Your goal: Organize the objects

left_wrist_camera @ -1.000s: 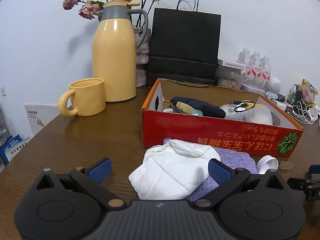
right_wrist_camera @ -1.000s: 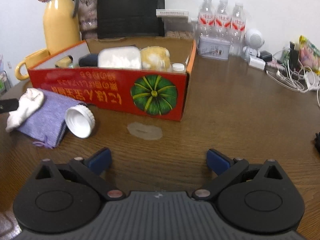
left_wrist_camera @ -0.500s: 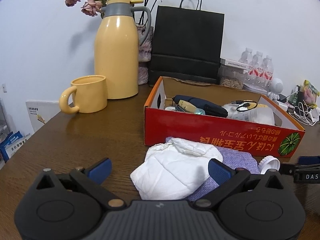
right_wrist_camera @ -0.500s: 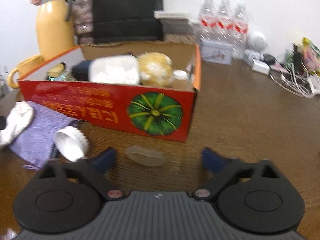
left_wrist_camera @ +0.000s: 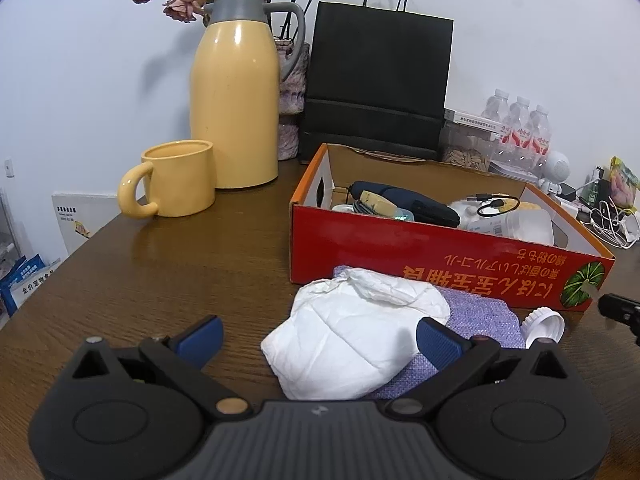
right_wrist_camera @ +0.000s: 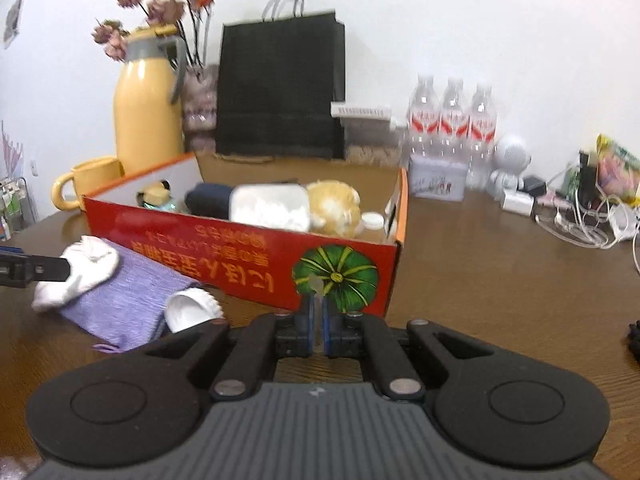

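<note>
White wall backs a dark wood-grain table [left_wrist_camera: 168, 280] carrying a yellow jug [left_wrist_camera: 234, 92], yellow mug [left_wrist_camera: 176, 184], black paper bag [left_wrist_camera: 378, 84] and water bottles [right_wrist_camera: 450, 120]. Red cardboard box [right_wrist_camera: 248, 264] sits mid-table, filled with items. Left hand-held gripper [left_wrist_camera: 318, 332], jaws wide, flanks a white mask [left_wrist_camera: 352, 340] on purple cloth [right_wrist_camera: 120, 300]. Right hand-held gripper [right_wrist_camera: 318, 320] has just closed on a thin translucent piece [right_wrist_camera: 318, 286] before the box.
</note>
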